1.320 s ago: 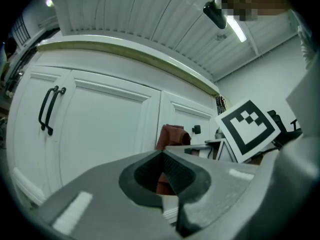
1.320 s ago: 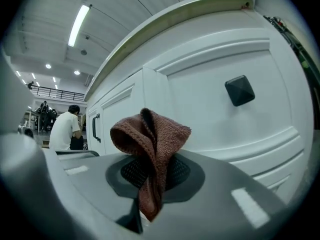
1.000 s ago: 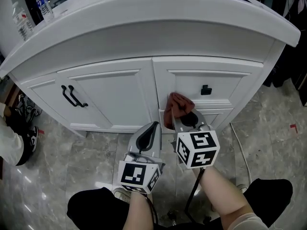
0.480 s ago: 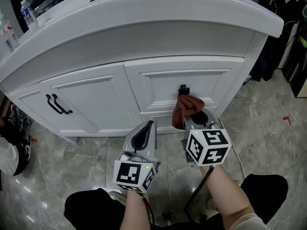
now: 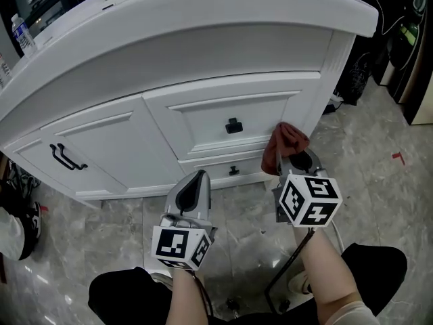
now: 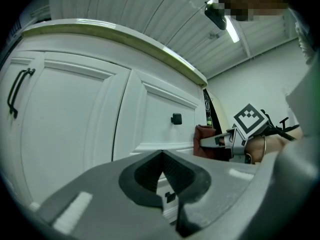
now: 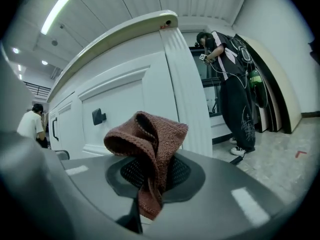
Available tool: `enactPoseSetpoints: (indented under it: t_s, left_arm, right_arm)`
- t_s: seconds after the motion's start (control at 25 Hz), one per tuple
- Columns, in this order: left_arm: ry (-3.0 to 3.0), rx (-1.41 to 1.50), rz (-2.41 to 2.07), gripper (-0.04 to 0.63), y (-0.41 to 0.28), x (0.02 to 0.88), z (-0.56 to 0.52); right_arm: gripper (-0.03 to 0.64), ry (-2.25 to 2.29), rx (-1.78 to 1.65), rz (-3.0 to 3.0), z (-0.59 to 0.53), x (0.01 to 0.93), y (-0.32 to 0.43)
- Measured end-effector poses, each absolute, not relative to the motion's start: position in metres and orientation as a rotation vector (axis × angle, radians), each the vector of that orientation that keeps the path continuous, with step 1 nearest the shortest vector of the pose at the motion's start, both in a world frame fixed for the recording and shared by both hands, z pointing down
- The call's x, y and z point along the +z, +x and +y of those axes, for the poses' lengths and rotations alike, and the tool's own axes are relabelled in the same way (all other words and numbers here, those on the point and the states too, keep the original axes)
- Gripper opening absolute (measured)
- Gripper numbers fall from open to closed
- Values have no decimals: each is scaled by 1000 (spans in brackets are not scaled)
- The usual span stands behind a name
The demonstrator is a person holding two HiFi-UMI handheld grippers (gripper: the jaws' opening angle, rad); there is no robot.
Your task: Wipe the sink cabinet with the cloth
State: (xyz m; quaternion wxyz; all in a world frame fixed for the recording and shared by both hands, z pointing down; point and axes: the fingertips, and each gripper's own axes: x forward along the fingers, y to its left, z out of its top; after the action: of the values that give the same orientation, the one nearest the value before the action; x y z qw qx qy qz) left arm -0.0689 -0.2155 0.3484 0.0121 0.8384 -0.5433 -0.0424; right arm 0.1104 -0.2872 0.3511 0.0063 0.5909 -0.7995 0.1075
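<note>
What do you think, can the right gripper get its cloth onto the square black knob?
Probably yes. The right gripper holds the cloth near the cabinet front, the knob sits just to its left, and nothing lies between them.

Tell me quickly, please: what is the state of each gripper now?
Left gripper: closed, holding nothing.
Right gripper: closed on the cloth.

Right tool, cloth against cabinet
</note>
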Motion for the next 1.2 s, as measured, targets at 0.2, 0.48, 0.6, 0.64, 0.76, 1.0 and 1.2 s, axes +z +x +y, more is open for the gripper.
enactPoseSetpoints:
  t_s: [0.2,0.48,0.6,0.64,0.76,1.0,1.2]
  left_arm:
    - [2618,-127,-1682,0,-63,357,-212]
    - [2589,-122,-1670,0,-77,372,-203]
    - [2526,-91,-1719,0,-101,381,-203]
    - [2512,-73,-1747,0,-110,382,-203]
    - [2480,-60,-1805,0,-130,385,-203]
    - [2436,-89,-1812,0,-152,395,-203]
    - [2398,-65,-1840,0,-166,405,-203]
  right_arm:
    - [81,1935,363,-2402,-288,363,137]
    - [80,1799,357,-2550,-268,368,98]
    - [80,1586,315,-2651,-262,379,38]
    - [80,1526,308,-2672,-260,383,19]
    - [80,1384,307,-2701,-254,399,-33]
    - [80,1205,318,-2711,-250,432,-103]
    - [80,1168,335,-2696,-256,451,-123]
